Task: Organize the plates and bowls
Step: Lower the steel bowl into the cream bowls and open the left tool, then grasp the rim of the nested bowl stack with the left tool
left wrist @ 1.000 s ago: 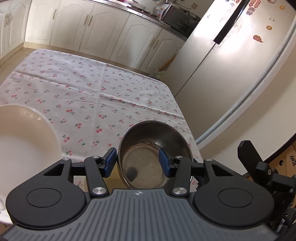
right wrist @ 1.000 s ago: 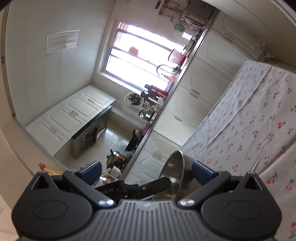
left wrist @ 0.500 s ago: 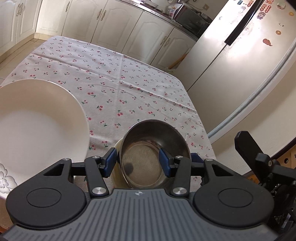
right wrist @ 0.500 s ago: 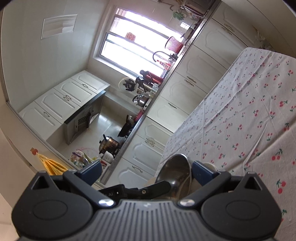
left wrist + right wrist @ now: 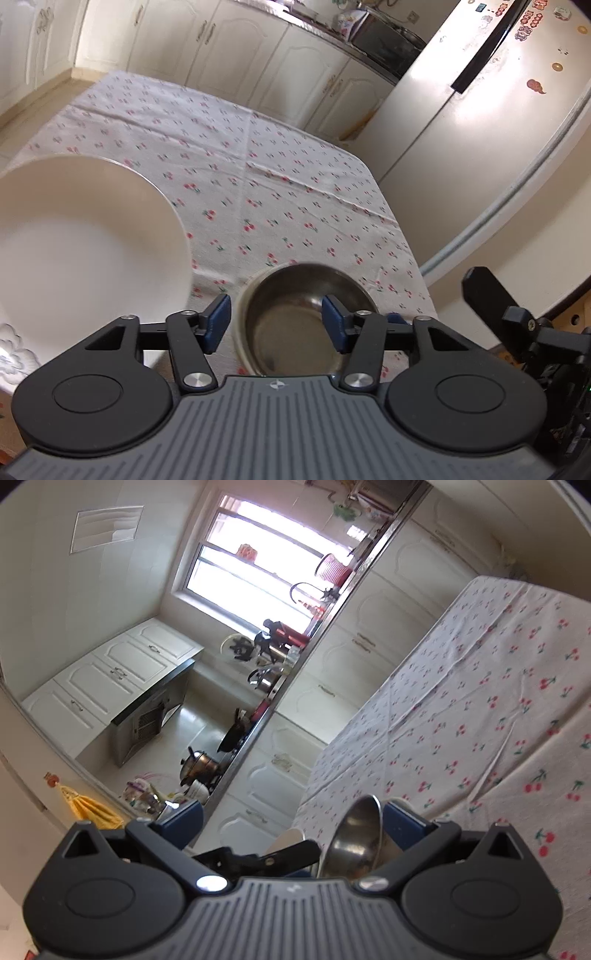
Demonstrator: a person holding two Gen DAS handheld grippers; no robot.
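The tabletop (image 5: 258, 177) carries a white plate (image 5: 81, 251) at near left. Right of it, a steel bowl (image 5: 306, 325) sits nested in a pale bowl (image 5: 242, 328), directly ahead between the left gripper (image 5: 275, 321)'s opening, non-touching pads. The right gripper (image 5: 291, 821) stands open.

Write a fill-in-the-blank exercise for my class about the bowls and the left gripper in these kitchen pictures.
1. The steel bowl sits inside a ____ bowl.
2. The tablecloth is printed with red ____.
3. The left gripper is ____ around the steel bowl.
4. Beside the bowls lies a large white ____.

Missing words: cream; cherries; opening; plate
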